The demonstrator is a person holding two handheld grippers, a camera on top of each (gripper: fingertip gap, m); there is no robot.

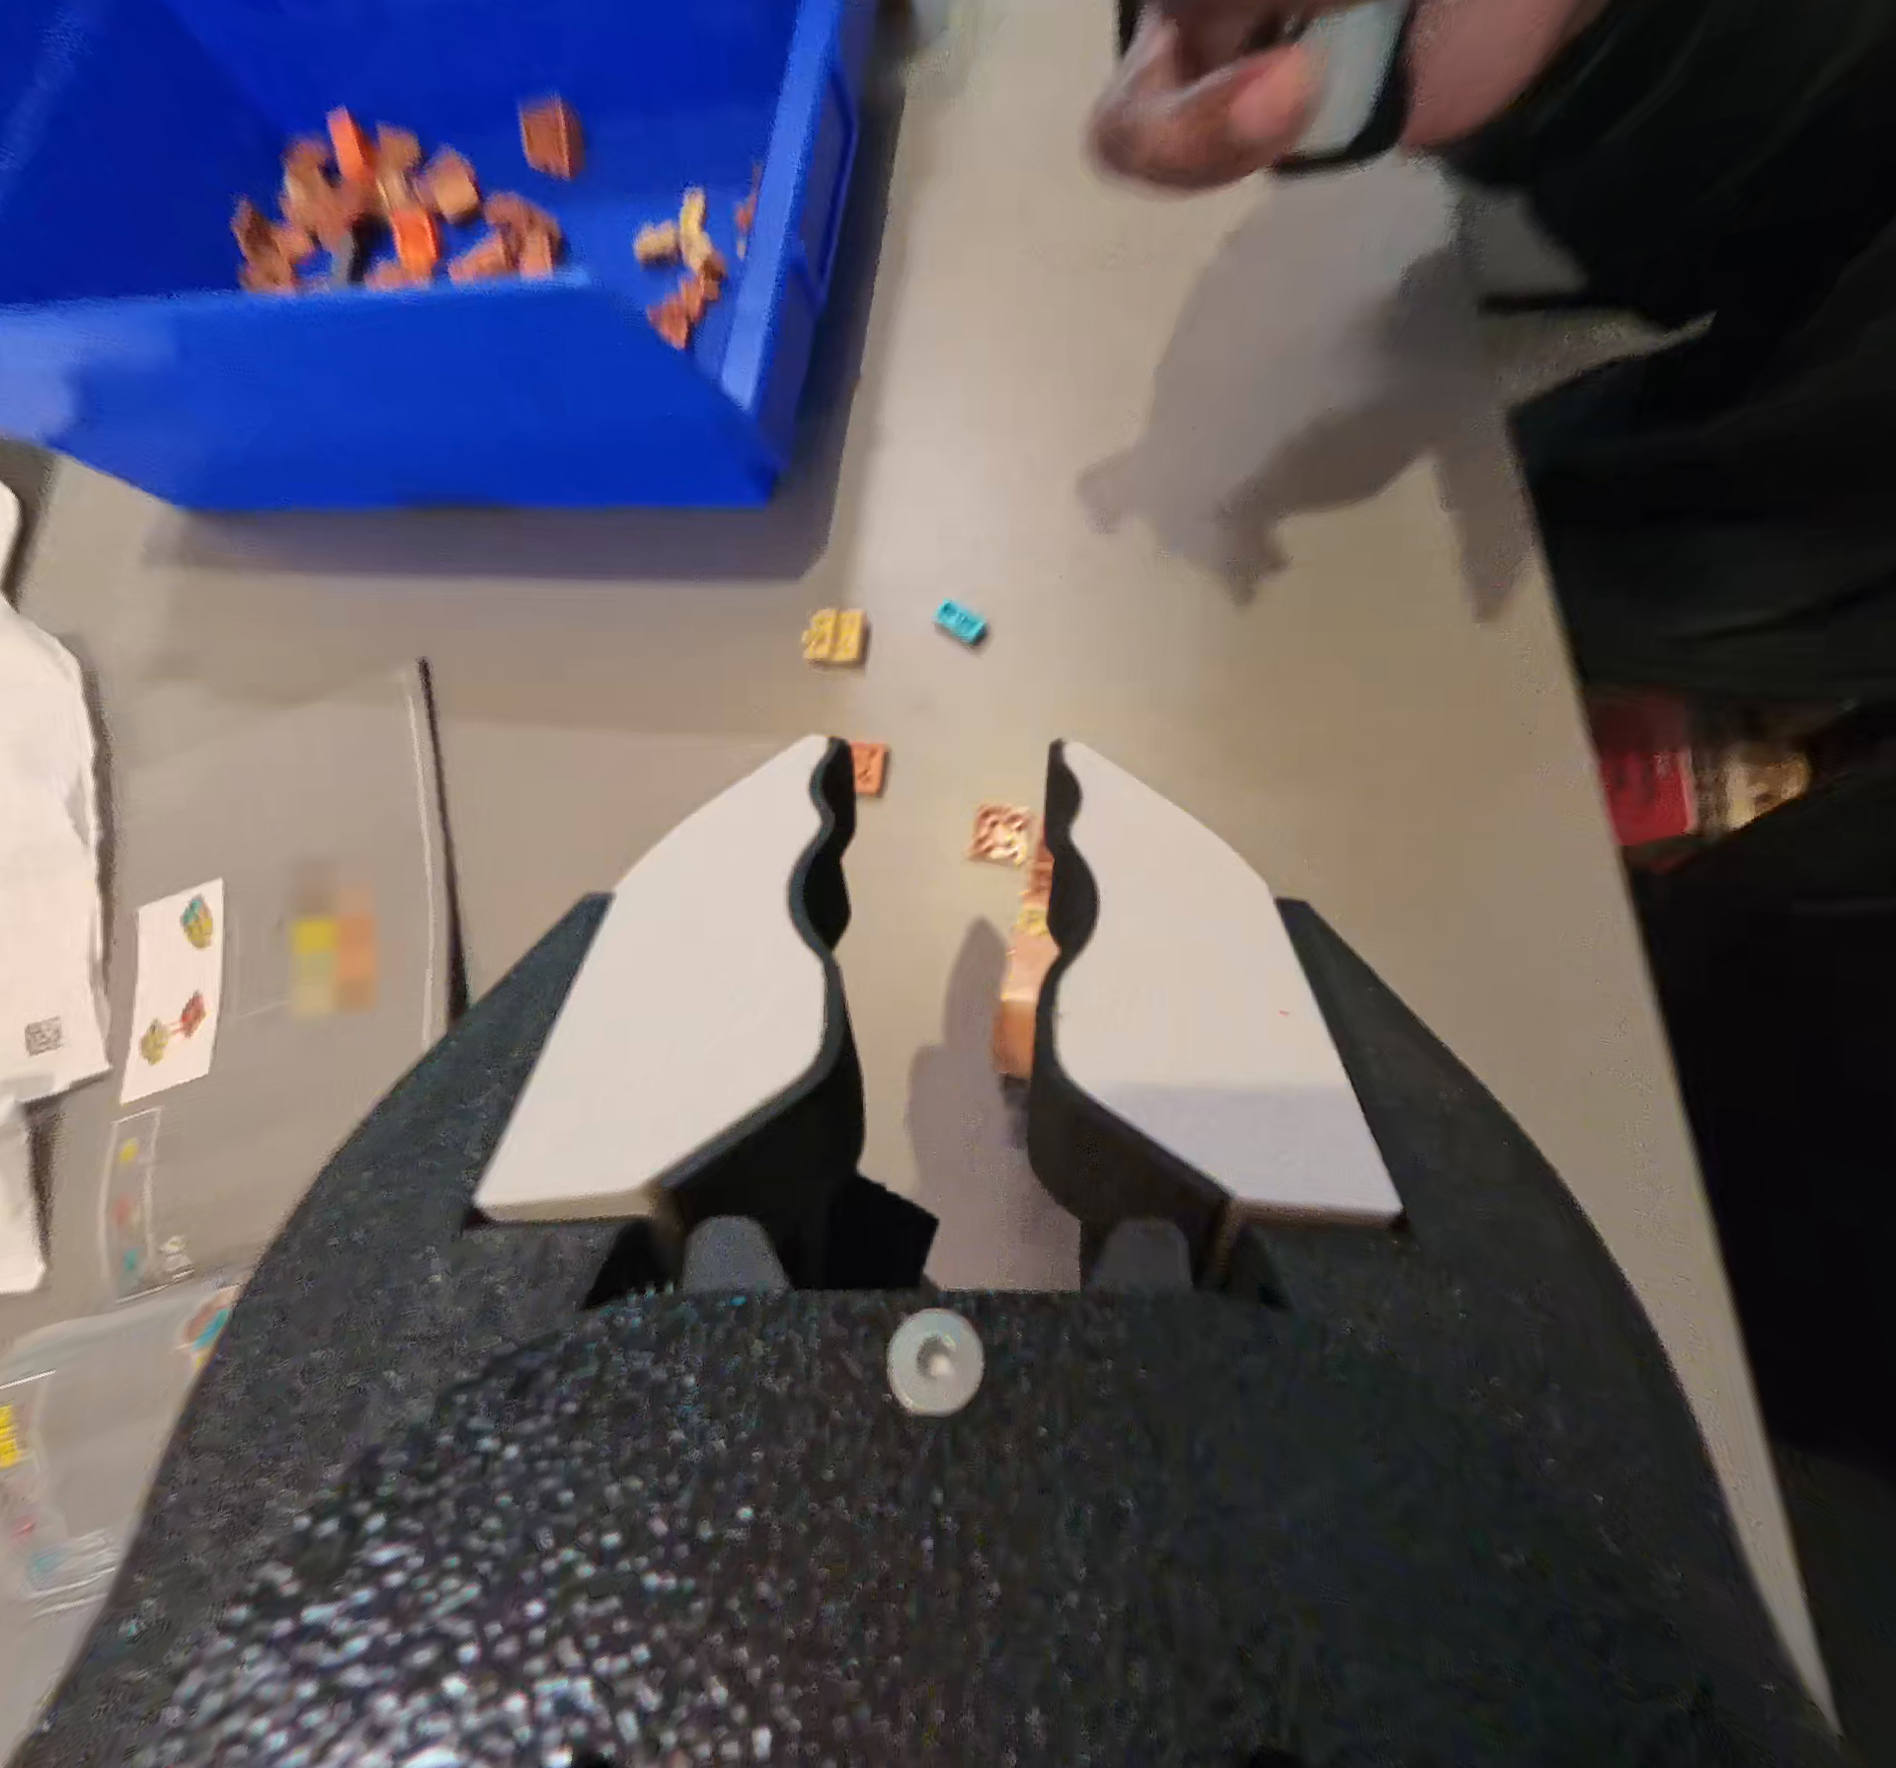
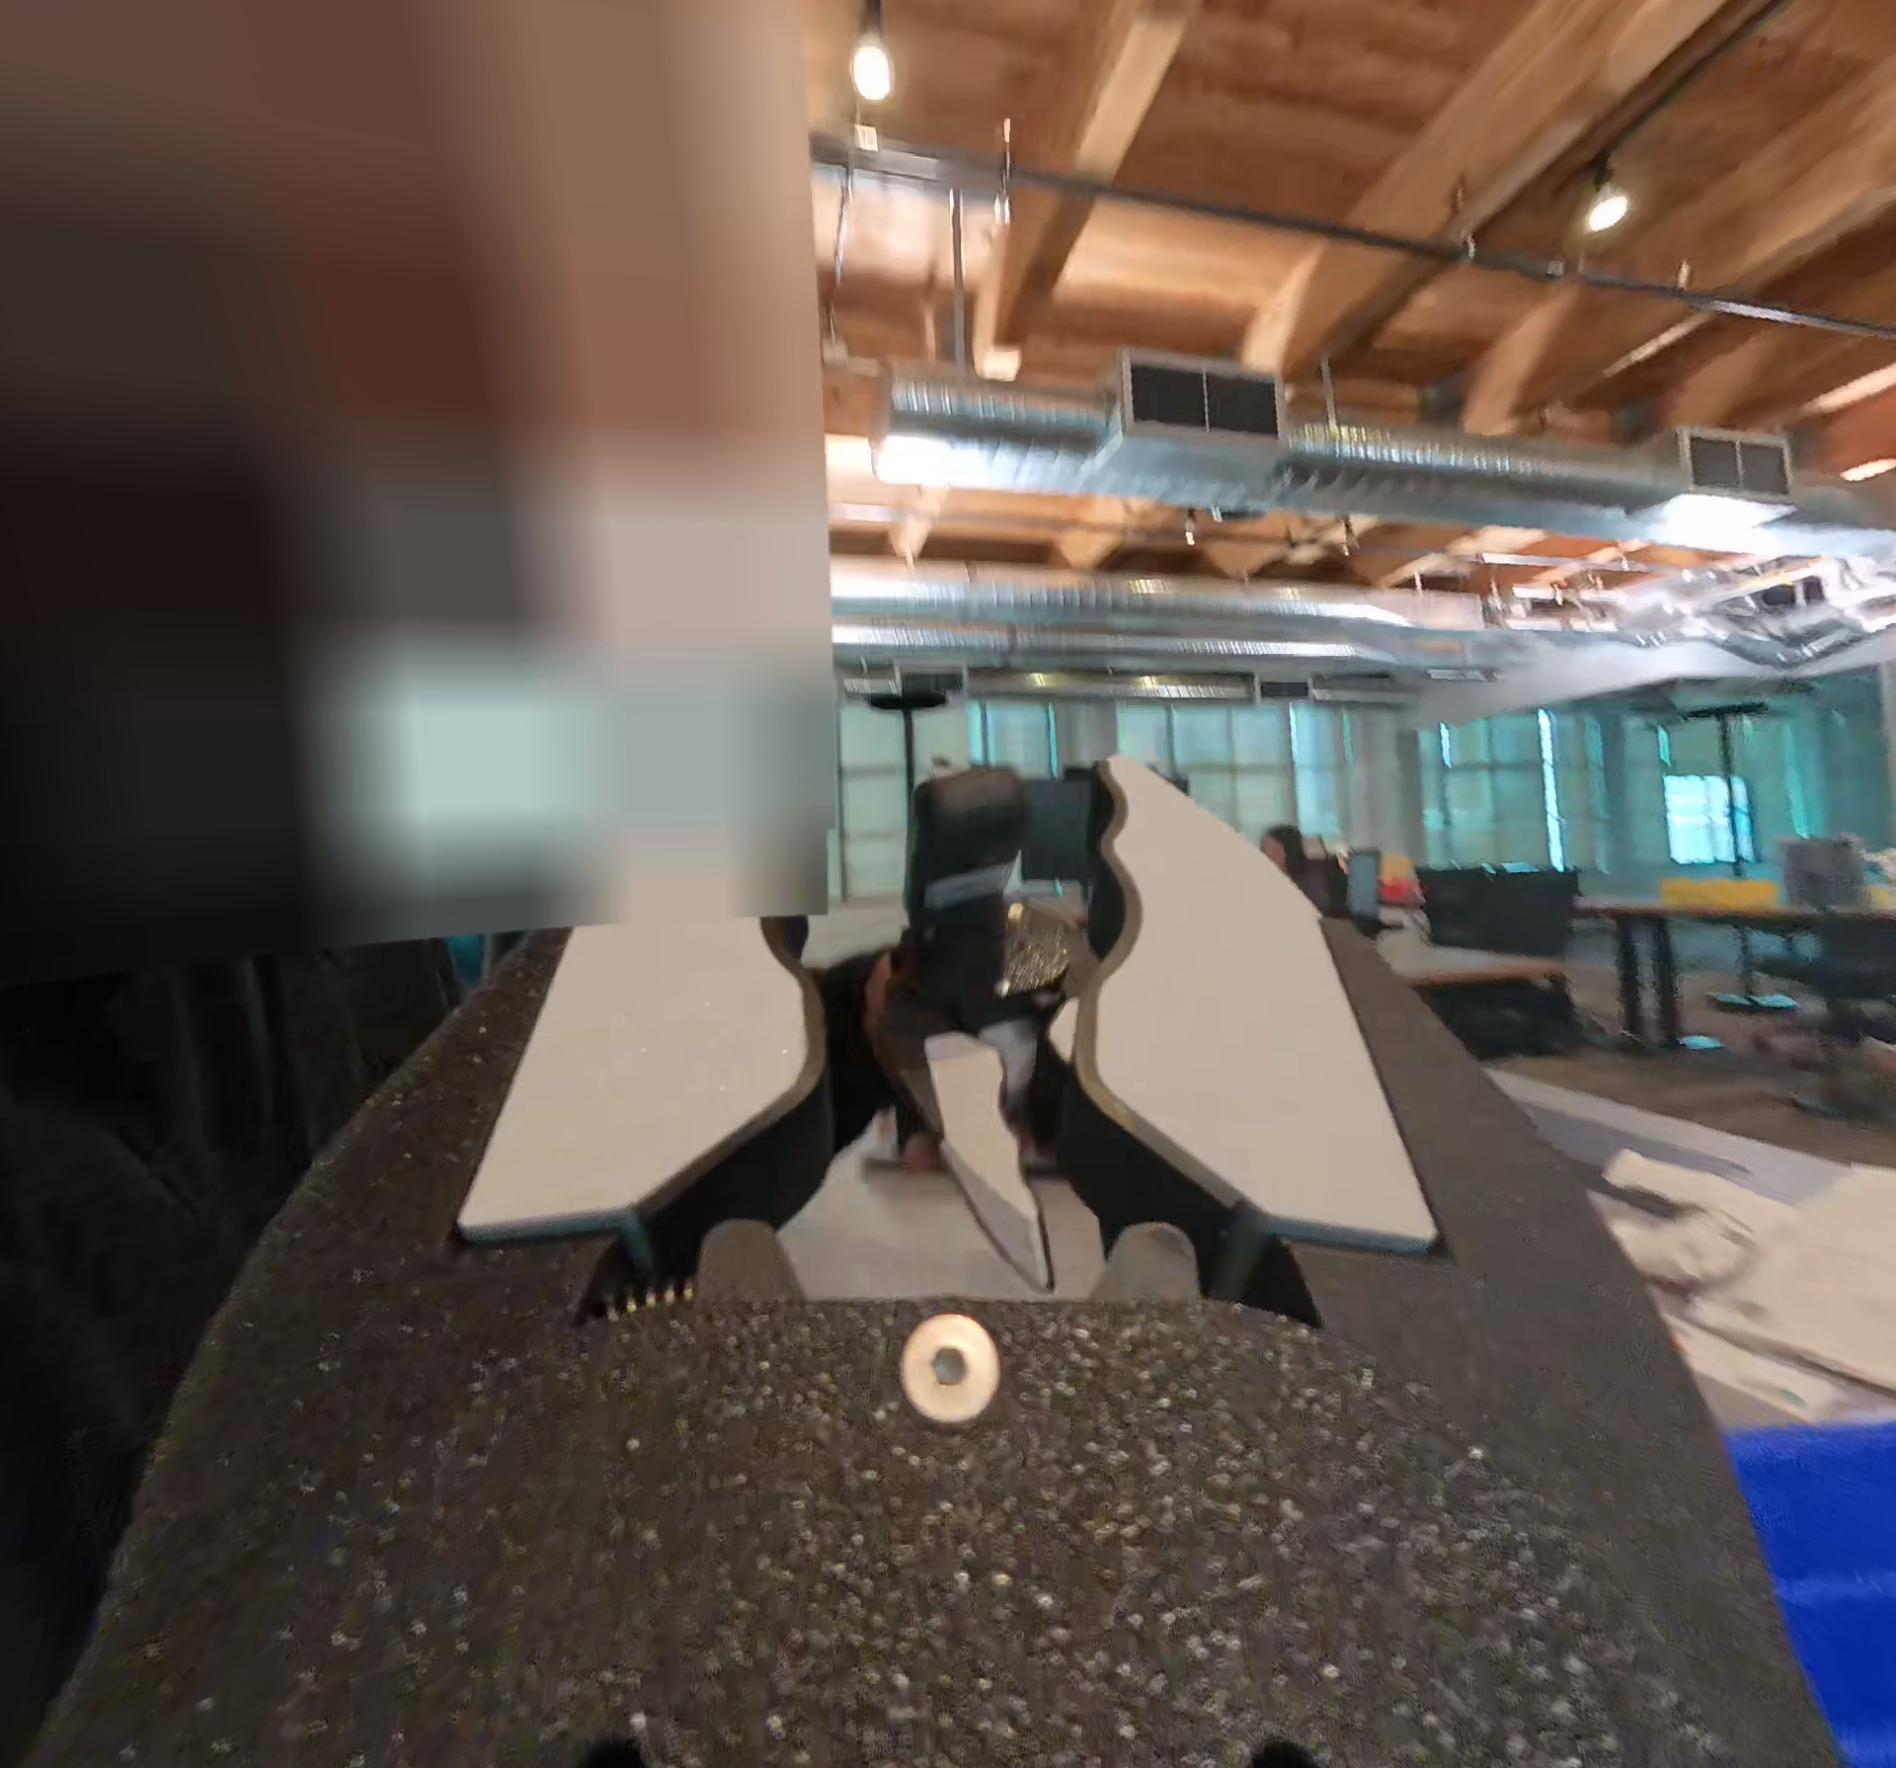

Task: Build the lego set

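Bricks lie loose on the grey table [image 1: 1282,693]: a tan one [image 1: 836,637] and a teal one [image 1: 960,622] ahead of the left gripper [image 1: 949,764], whose jaws stand apart over an orange brick [image 1: 870,769] and a brown brick [image 1: 999,833], holding nothing. More orange and brown pieces sit heaped in the blue bin [image 1: 410,405] at far left. Right gripper [image 2: 954,846] points up at a wooden ceiling [image 2: 1334,77], jaws apart and empty, one fingertip hidden by a blur patch.

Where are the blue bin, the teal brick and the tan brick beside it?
blue bin [image 1: 410,405]: left wrist view, front wall.
teal brick [image 1: 960,622]: left wrist view, top face.
tan brick [image 1: 835,637]: left wrist view, studded top.
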